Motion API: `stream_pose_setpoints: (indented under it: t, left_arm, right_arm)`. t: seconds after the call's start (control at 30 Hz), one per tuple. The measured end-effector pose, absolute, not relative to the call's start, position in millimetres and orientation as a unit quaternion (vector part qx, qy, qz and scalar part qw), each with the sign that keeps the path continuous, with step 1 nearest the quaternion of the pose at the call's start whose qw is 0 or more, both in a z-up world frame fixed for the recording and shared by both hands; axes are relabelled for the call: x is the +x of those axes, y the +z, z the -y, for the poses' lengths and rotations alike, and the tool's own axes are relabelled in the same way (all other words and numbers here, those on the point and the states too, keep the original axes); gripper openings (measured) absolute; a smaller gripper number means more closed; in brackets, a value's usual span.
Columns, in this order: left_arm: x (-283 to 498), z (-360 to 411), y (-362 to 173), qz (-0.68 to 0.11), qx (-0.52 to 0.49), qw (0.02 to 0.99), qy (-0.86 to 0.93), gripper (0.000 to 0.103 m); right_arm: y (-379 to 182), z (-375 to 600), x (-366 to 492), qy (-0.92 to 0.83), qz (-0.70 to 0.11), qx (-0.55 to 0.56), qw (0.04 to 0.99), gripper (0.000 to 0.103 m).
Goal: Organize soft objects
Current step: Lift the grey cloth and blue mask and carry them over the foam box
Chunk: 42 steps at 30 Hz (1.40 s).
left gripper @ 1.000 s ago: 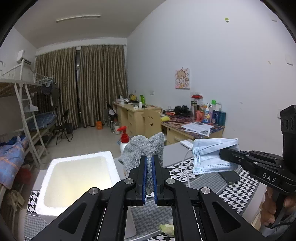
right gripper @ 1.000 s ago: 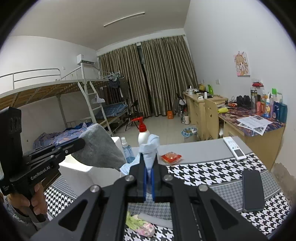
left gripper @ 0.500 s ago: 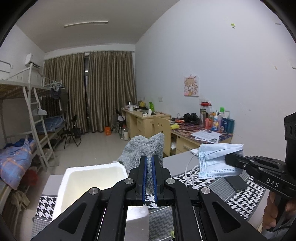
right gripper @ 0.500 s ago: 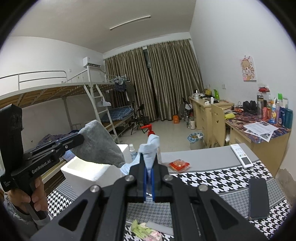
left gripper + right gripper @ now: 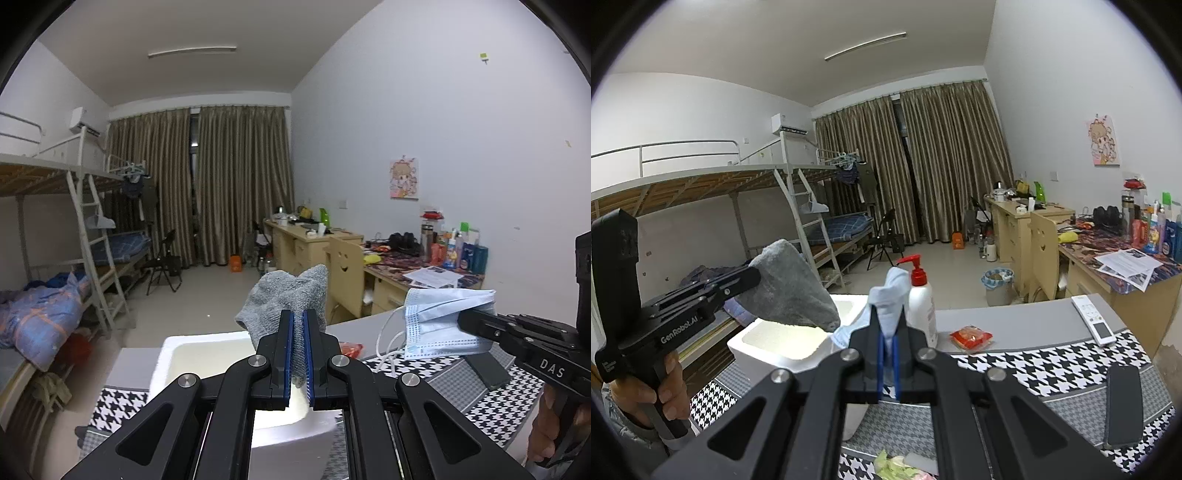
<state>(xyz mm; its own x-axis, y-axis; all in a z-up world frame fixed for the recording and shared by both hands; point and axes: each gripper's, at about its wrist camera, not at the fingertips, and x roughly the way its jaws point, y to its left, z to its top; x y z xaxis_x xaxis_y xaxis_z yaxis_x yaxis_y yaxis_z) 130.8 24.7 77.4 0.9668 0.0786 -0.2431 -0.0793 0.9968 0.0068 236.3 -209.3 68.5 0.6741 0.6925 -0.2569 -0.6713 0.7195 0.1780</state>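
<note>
My left gripper (image 5: 298,325) is shut on a grey cloth (image 5: 286,297) and holds it above the white foam box (image 5: 201,356). In the right wrist view the left gripper (image 5: 753,273) holds the grey cloth (image 5: 790,291) over the foam box (image 5: 783,341). My right gripper (image 5: 888,325) is shut on a light blue face mask (image 5: 890,299), held in the air to the right of the box. In the left wrist view the right gripper (image 5: 461,317) holds the mask (image 5: 443,321) with its ear loops hanging.
A houndstooth mat (image 5: 1034,365) covers the table. On it lie a dark phone (image 5: 1123,406), a white remote (image 5: 1093,321), a red packet (image 5: 971,336), a pump bottle (image 5: 921,299) and a green-pink soft item (image 5: 894,467) at the front edge.
Both grippers have risen with their loads. The foam box and table have dropped lower in both views.
</note>
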Motion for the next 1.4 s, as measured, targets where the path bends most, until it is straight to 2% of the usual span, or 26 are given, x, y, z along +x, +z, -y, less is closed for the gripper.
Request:
stream_pose_setpoints:
  t: [0.43,1.4]
  left_arm:
    - [128,-42,76,-0.125,-0.006,0.989,0.081,0.006]
    - [153,-73,45,-0.192,-0.031,0.975,0.104,0.006]
  right_arm:
    - [72,188,236,0.398,-0.151,0.024,0.905,0.006]
    - [73,155,240,0.410,-0.164,0.002,0.897,0.006]
